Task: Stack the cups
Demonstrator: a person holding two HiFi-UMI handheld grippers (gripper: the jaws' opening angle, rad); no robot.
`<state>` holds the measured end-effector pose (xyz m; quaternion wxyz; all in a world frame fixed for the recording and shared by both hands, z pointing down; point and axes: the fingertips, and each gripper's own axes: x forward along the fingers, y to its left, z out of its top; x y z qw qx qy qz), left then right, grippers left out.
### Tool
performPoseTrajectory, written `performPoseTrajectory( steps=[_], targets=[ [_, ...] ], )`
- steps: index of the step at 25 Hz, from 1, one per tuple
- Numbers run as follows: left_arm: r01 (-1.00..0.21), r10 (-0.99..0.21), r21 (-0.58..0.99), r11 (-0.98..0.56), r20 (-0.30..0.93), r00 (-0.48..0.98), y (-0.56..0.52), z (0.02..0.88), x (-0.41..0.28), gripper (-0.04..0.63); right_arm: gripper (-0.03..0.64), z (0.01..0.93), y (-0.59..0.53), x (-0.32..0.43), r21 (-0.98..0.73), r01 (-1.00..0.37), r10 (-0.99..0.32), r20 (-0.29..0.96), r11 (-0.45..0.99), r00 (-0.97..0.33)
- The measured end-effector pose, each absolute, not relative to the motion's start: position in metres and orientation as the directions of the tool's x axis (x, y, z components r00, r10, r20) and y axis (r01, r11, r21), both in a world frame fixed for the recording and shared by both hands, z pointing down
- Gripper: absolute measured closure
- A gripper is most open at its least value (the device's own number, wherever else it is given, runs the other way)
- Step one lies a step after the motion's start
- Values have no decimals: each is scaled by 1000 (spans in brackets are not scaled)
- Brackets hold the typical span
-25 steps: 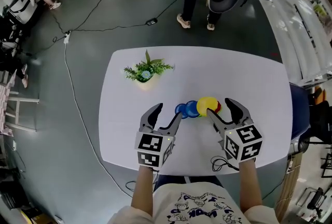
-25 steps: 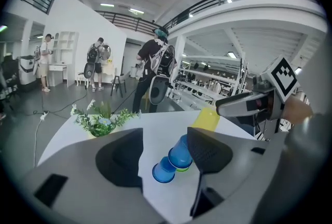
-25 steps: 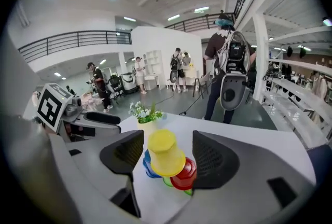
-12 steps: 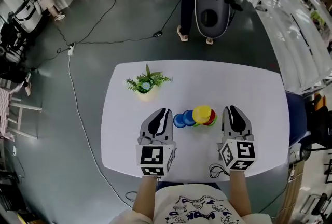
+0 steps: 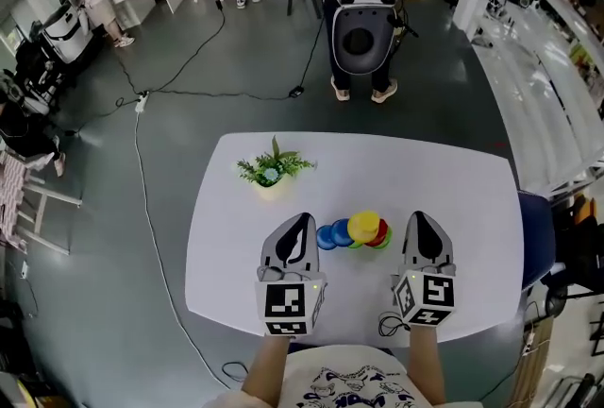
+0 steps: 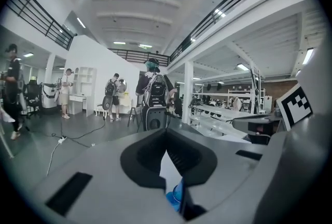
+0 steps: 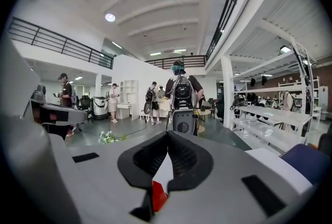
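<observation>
Several small cups sit bunched in a row at the table's middle: two blue cups point(image 5: 332, 234), a yellow cup point(image 5: 363, 226) on top, a red cup point(image 5: 381, 234) at the right and a sliver of green beneath. My left gripper point(image 5: 303, 220) rests just left of the blue cups, jaws shut with nothing between them. To the right of the red cup, my right gripper point(image 5: 419, 218) is likewise shut and empty. In the left gripper view a blue cup point(image 6: 174, 197) peeks below the closed jaws. The red cup point(image 7: 158, 195) shows the same way in the right gripper view.
A small potted plant point(image 5: 272, 171) stands at the white table's point(image 5: 453, 189) back left. A black cable point(image 5: 390, 325) loops at the near edge by my right hand. A person with a large grey backpack point(image 5: 359, 28) stands beyond the far edge. A blue seat point(image 5: 538, 227) is at the right.
Both grippers went from wide open to shut. They drew back a little from the cups and now lie parallel on either side of the row.
</observation>
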<state>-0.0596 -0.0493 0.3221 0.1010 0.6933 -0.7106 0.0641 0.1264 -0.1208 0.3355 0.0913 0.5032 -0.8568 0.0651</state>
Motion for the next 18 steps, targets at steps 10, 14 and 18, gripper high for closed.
performPoseTrajectory(
  steps=[10,14,18],
  targets=[
    [-998,-976,64,30,217,-15,-37,312,-51,580,606,332,-103,122,-26,-852,-827,229,522,-514],
    [-998,-974,60,17,228,-3,-45,309,-44,580,606,328,-110,125,-22,-852,-827,229,523,-514],
    [-999,-971,42,13,238,-3,-40,317,-41,580,606,333,-104,130,-8,-853,-830,228,521,-509]
  ],
)
